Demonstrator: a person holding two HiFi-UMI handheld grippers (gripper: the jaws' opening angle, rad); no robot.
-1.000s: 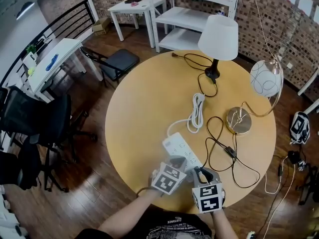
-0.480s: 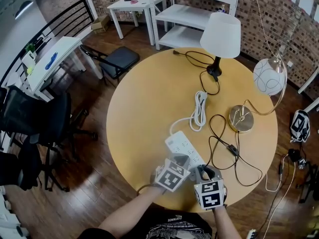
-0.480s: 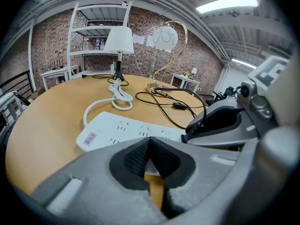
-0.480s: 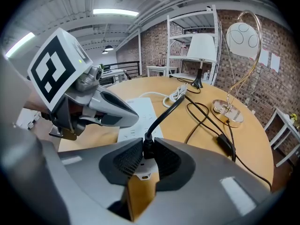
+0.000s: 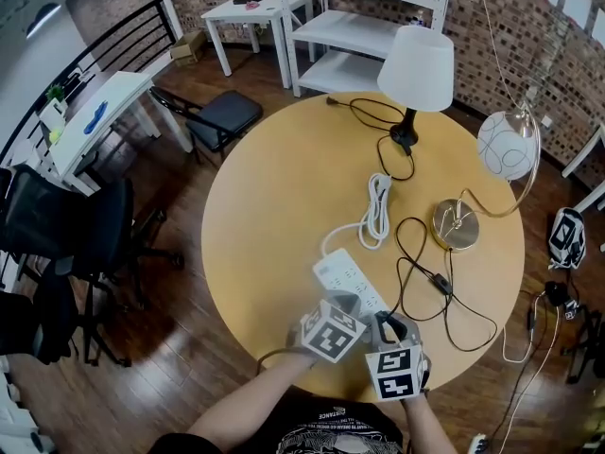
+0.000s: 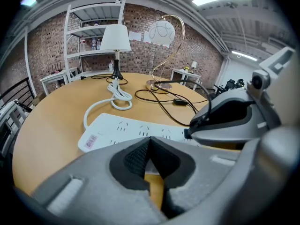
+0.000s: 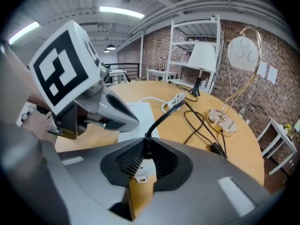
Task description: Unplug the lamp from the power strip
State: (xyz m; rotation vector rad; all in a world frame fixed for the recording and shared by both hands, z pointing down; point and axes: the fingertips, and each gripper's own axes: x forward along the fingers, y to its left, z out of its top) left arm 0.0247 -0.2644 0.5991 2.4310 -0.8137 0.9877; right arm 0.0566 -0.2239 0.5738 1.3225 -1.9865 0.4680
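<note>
Right gripper (image 7: 144,153) jaws closing tighter than before on plug (image 7: 142,169), hidden overhead, left gripper (image 6: 150,150) closed.

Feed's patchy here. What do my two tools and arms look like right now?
Both the left tool and right tool have grey moulded bodies, black ribbed pads in a V notch, and a white cube with black square markers. The T-shirt is black with pale print; the forearms are unsleeved. The right tool's jaws are closing, a black plug between them.

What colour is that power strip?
The power strip is white; clearest in the left gripper view.
</note>
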